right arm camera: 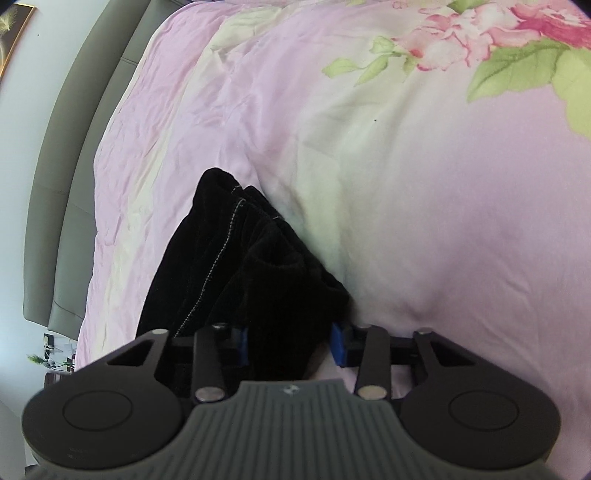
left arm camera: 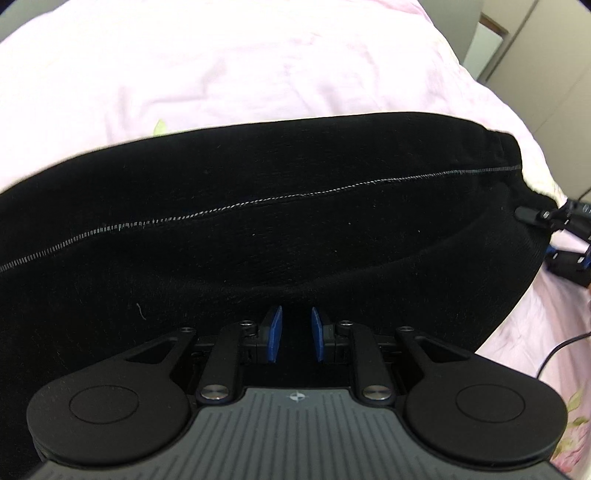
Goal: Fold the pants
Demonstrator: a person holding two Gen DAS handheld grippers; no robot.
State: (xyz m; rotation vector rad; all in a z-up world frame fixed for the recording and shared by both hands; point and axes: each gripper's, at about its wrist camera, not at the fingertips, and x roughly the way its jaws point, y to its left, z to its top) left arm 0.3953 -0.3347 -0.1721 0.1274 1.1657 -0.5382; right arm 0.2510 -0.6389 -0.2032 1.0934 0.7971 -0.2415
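Black pants (left arm camera: 258, 229): long axis runs crosswise ahead of my left gripper (left arm camera: 295, 338).
Left gripper: pads parted, gripping nothing.
Right gripper (right arm camera: 291, 345): wide apart, straddling the pants' end.

Pants (left arm camera: 258, 221): black, fuzzy-looking fabric; one pale grey-white dashed stitch line (left arm camera: 207, 214) running along a seam. Same black with light stitching in the right wrist view (right arm camera: 236, 273).

Bedspread (right arm camera: 424, 206): pale pink-lilac ground with cream-white bands; large floral print (right arm camera: 491, 33) of pink and deep rose blooms, yellow-green leaves. In the left wrist view it reads washed-out pink (left arm camera: 221, 66), probably overexposed.

Left gripper (left arm camera: 295, 339): matte black arms, blue finger pads (left arm camera: 274, 339), grey ribbed body, silver pivot pins.

Right gripper (right arm camera: 290, 345): same black, blue and grey.

Headboard (right arm camera: 55, 206): grey-green, smooth.
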